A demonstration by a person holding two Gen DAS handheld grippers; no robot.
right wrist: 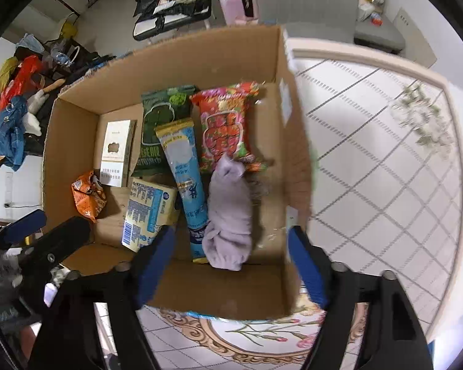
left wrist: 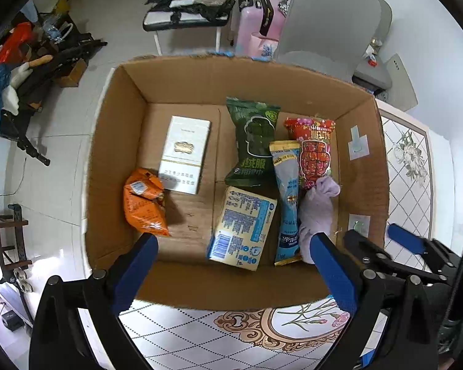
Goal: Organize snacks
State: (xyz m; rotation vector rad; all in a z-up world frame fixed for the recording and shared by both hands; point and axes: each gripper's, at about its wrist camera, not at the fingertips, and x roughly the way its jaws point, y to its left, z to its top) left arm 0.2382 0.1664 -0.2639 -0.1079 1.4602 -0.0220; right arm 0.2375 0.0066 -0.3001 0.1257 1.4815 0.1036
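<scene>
An open cardboard box on the patterned table holds the snacks. Inside lie a white carton, an orange packet, a green packet, a red packet, a long blue packet, a pale yellow and blue box and a lilac cloth. My left gripper is open over the box's near wall, holding nothing. My right gripper is open above the lilac cloth.
The table top has a diamond and flower pattern. A grey chair stands behind the box. A pink case, a cluttered side table and piled clothes lie beyond on the tiled floor.
</scene>
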